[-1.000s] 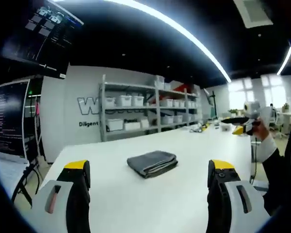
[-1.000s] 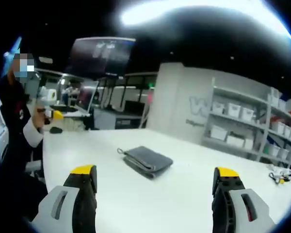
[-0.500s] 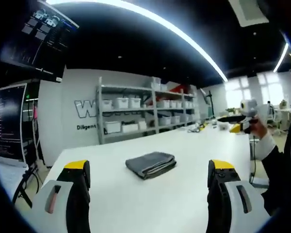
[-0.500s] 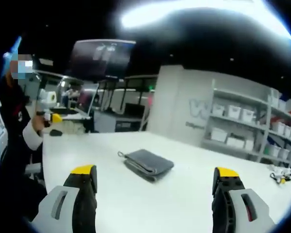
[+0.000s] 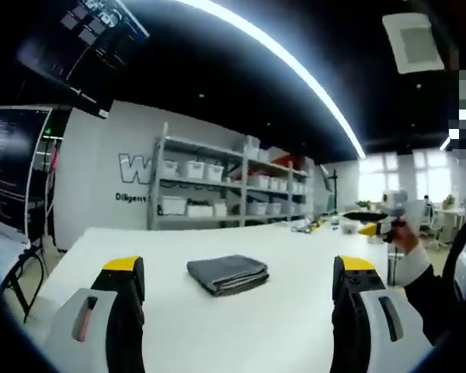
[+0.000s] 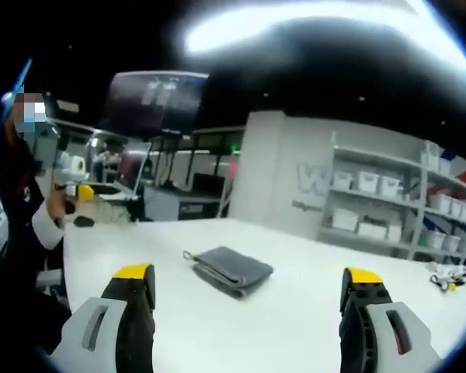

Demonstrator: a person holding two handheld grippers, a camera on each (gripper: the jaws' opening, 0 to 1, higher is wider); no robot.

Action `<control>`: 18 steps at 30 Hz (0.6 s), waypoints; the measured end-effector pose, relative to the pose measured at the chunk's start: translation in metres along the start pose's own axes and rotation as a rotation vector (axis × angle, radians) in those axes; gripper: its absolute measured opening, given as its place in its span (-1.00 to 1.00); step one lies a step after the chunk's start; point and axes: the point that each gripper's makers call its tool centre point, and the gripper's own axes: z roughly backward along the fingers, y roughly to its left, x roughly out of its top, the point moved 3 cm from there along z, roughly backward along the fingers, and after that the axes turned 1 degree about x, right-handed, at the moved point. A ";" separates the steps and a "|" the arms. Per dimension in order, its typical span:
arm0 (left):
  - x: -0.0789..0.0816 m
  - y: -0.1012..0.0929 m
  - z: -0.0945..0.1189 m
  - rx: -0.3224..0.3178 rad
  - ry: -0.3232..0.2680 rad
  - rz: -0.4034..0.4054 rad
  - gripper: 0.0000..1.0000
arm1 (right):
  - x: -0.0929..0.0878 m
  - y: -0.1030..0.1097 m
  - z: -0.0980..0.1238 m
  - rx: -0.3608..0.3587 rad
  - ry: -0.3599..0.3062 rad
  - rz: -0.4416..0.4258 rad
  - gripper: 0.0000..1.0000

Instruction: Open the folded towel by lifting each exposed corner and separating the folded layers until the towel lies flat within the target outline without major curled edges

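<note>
White table (image 5: 279,326), folded grey towel (image 5: 227,273), wall lettering "Diligent" (image 5: 132,198) partly readable

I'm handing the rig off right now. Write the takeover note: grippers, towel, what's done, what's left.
Left gripper: open, empty, above the table, short of the towel.
Right gripper: open, empty, also short of it.
Towel: grey, fully folded, mid-table, a small loop at one corner in the right gripper view.
Done: nothing yet.
Left: lift each corner, separate the layers, lay it flat. I can't make out a target outline.

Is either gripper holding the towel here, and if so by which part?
Nothing is held. Both the left gripper and right gripper are open, short of the folded towel on the table.
</note>
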 end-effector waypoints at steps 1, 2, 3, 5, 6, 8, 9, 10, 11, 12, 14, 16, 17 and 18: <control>0.000 0.001 0.000 0.006 -0.002 -0.008 0.99 | 0.000 0.000 -0.001 0.001 -0.001 -0.002 0.99; 0.001 0.002 0.000 0.015 -0.004 -0.017 0.99 | 0.000 0.000 -0.001 0.005 -0.002 -0.002 0.99; 0.001 0.002 0.001 0.022 -0.008 -0.032 0.99 | 0.000 0.001 -0.001 0.009 -0.008 -0.004 0.99; 0.005 0.000 0.002 0.014 -0.035 -0.083 0.99 | 0.001 0.002 -0.002 0.013 -0.013 -0.005 0.99; 0.006 0.000 0.003 0.022 -0.041 -0.087 0.99 | 0.001 0.003 -0.002 0.014 -0.012 -0.005 0.99; 0.004 0.000 0.001 0.037 -0.031 -0.096 0.99 | 0.002 0.005 -0.003 0.015 -0.011 0.007 0.99; 0.002 -0.001 0.001 0.035 -0.026 -0.104 0.99 | 0.003 0.005 -0.003 0.014 -0.017 0.006 0.99; 0.001 -0.002 0.000 0.028 -0.025 -0.111 0.99 | 0.003 0.005 -0.004 0.018 -0.022 0.000 0.99; 0.000 -0.003 -0.001 0.025 -0.023 -0.111 0.99 | 0.003 0.007 -0.005 0.031 -0.024 -0.006 0.99; -0.001 -0.004 -0.002 0.023 -0.018 -0.106 0.99 | 0.004 0.009 -0.006 0.041 -0.032 -0.010 0.99; -0.002 -0.005 -0.002 0.020 -0.018 -0.101 0.99 | 0.005 0.010 -0.008 0.056 -0.038 -0.022 0.99; 0.001 -0.005 -0.002 0.016 -0.045 -0.104 0.99 | 0.006 0.010 -0.010 0.060 -0.043 -0.023 0.99; 0.003 -0.005 -0.002 0.014 -0.057 -0.103 0.99 | 0.006 0.010 -0.011 0.059 -0.045 -0.022 0.99; 0.004 -0.006 0.000 0.012 -0.070 -0.101 0.99 | 0.007 0.011 -0.012 0.059 -0.047 -0.021 0.99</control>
